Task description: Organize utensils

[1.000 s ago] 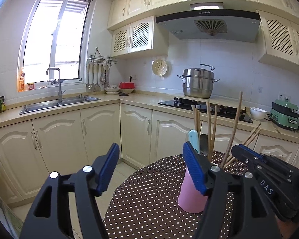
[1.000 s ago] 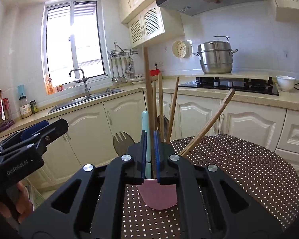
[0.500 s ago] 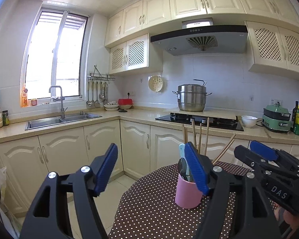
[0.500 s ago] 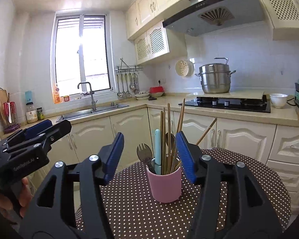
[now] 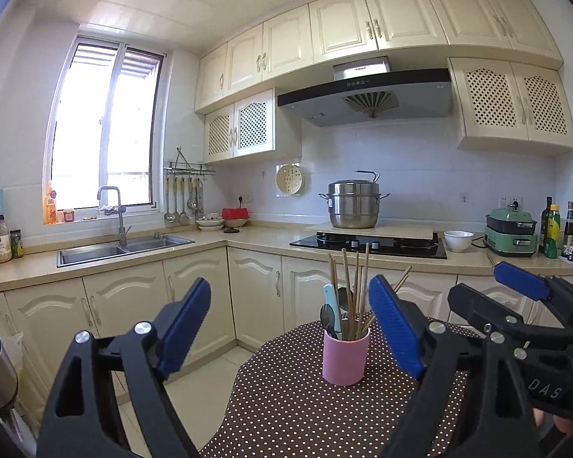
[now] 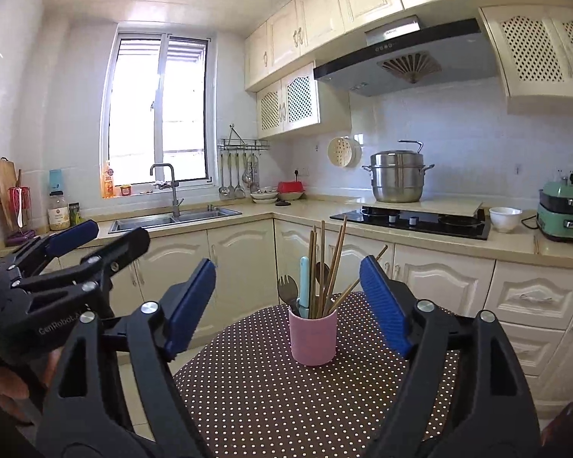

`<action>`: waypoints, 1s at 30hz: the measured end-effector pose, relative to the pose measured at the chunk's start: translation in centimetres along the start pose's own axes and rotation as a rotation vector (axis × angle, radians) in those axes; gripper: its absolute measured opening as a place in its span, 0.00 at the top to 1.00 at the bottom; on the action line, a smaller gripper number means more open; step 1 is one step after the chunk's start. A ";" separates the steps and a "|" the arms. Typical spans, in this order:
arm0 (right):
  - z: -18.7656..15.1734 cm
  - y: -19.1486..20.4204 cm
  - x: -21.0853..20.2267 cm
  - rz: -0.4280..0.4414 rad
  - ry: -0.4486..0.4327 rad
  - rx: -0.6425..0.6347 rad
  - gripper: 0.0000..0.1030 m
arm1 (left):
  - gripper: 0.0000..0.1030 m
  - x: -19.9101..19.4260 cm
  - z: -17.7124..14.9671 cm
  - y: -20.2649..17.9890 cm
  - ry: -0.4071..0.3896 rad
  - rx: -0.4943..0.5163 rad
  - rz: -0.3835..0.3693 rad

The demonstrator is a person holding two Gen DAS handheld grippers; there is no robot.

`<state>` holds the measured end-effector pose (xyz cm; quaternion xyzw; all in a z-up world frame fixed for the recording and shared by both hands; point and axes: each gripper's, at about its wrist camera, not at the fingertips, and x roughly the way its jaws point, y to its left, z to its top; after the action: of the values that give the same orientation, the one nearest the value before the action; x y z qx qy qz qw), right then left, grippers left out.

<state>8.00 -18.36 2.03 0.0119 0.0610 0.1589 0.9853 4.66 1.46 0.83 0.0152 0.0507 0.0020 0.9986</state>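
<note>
A pink cup (image 5: 345, 357) (image 6: 313, 337) stands upright on the brown polka-dot table (image 5: 286, 412) (image 6: 267, 389). It holds several wooden chopsticks (image 6: 322, 263), a light blue handle (image 6: 304, 282) and a dark fork (image 6: 287, 290). My left gripper (image 5: 288, 305) hangs well back from the cup, its jaws opening with nothing between them. My right gripper (image 6: 288, 278) is also back from the cup, its jaws opening and empty. Each gripper shows at the edge of the other's view: the right gripper (image 5: 485, 286) and the left gripper (image 6: 114, 231).
Cream cabinets and a counter run behind the table, with a sink (image 5: 122, 248), a black hob (image 5: 370, 242), a steel pot (image 5: 353, 204), a white bowl (image 5: 458, 240) and a green cooker (image 5: 512, 231). Tiled floor (image 5: 195, 381) lies left of the table.
The right gripper, shut on a utensil in the cup a second ago, has let go and opened wide. Both grippers drew back and up from the cup. The left jaws widened a little.
</note>
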 end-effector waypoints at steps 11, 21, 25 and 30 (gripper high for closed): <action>0.8 0.8 -2.9 0.000 -0.041 -0.012 0.18 | 0.17 -3.4 0.4 -0.3 -0.053 0.003 0.039; 0.8 0.8 -3.7 -0.007 -0.046 -0.019 0.18 | 0.17 -4.2 0.4 -0.5 -0.062 -0.012 0.045; 0.7 0.7 -3.8 -0.007 -0.044 -0.015 0.18 | 0.17 -4.1 0.3 -0.4 -0.059 -0.018 0.036; 0.7 0.6 -3.9 -0.007 -0.040 -0.011 0.17 | 0.17 -4.1 0.2 -0.3 -0.052 -0.026 0.026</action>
<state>4.21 -18.98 3.17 0.0097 0.0405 0.1554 0.9870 0.63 1.18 1.43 0.0030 0.0243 0.0154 0.9996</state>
